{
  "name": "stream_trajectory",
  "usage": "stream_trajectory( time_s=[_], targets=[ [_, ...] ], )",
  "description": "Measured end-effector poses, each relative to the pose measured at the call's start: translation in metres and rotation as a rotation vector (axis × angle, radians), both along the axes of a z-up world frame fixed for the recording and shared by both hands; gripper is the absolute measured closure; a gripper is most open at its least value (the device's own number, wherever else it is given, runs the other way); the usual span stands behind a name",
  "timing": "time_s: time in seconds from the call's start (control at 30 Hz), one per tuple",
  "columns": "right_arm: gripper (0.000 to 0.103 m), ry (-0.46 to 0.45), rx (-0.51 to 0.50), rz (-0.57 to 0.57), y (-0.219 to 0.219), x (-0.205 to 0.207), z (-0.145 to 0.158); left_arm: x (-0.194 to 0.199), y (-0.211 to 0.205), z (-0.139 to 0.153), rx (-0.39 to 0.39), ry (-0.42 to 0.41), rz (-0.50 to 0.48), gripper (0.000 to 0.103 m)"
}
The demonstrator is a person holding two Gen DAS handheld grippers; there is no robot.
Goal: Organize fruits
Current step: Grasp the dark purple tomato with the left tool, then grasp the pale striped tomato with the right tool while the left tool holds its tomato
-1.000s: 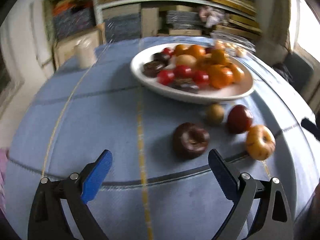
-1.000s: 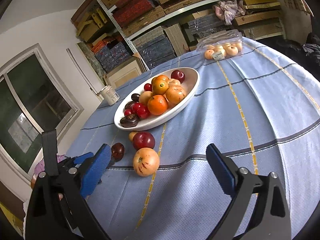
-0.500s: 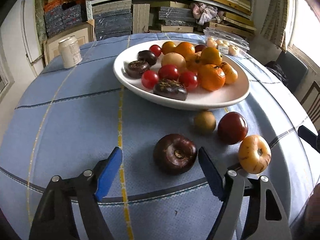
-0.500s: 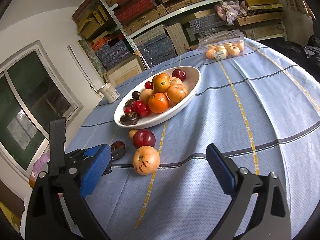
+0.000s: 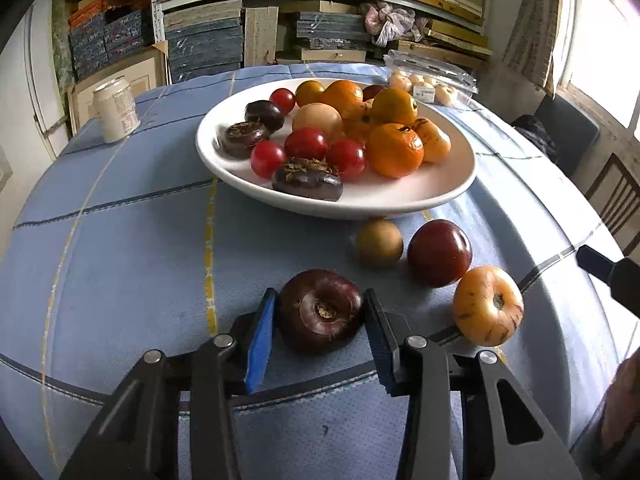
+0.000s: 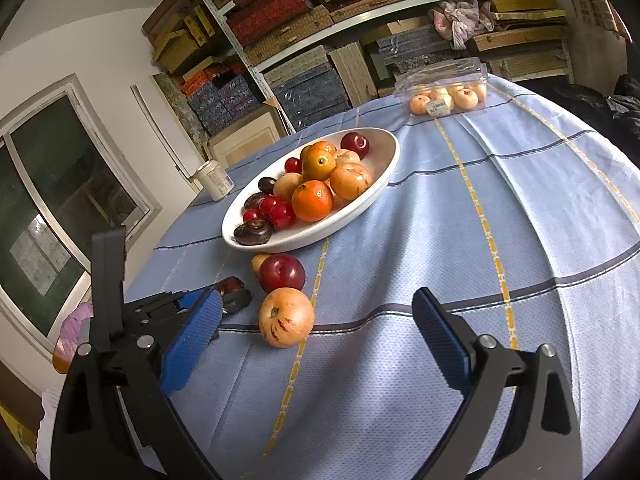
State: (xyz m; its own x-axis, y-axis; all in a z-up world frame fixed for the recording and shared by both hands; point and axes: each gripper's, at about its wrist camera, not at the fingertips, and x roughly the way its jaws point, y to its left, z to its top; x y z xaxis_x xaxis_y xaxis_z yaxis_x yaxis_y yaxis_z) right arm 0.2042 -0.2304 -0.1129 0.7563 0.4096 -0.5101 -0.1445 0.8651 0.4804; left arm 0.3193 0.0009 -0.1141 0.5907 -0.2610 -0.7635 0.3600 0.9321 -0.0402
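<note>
My left gripper [image 5: 320, 316] pinches the dark water chestnut [image 5: 320, 316] — I fear its rounded sides squirting free; right gripper [image 6: 316, 344] gapes empty.

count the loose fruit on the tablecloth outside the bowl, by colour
dark maroon fruit: 1
olive-brown fruit: 1
dark red fruit: 1
yellow-orange fruit: 1
total: 4
</note>
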Motion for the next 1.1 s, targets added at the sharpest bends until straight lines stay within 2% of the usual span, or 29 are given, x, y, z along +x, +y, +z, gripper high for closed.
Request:
stream_trajectory(
  time_s=[0.13,0.2,0.27,0.37,0.47,0.63,0.8,1.1],
  targets=[
    [0.009,-0.001,-0.022,0.021,0.003,0.000,0.000,-0.021,0.008,0.012,0.035,-0.078,0.027,0.060],
    [0.009,-0.002,-0.052,0.055,0.011,0.000,0.000,-0.034,0.022,0.022,0.003,-0.116,0.061,0.060],
    [0.009,-0.008,-0.117,0.099,0.024,-0.002,-0.001,-0.043,0.041,0.029,-0.055,-0.124,0.109,0.060],
    [0.009,-0.007,-0.217,0.173,0.047,-0.005,-0.005,-0.045,0.056,0.029,-0.101,-0.116,0.150,0.060],
    [0.016,-0.010,-0.271,0.199,0.060,-0.003,-0.005,-0.043,0.056,0.026,-0.095,-0.104,0.155,0.060],
    [0.021,-0.014,-0.380,0.159,0.076,0.013,-0.003,-0.043,0.047,0.020,-0.047,-0.102,0.134,0.060],
    [0.022,0.016,-0.430,0.175,0.092,0.026,-0.011,-0.040,0.047,0.018,-0.026,-0.102,0.140,0.060],
    [0.034,0.050,-0.422,0.178,0.093,0.035,-0.017,-0.040,0.043,0.017,0.000,-0.111,0.143,0.060]
  ],
)
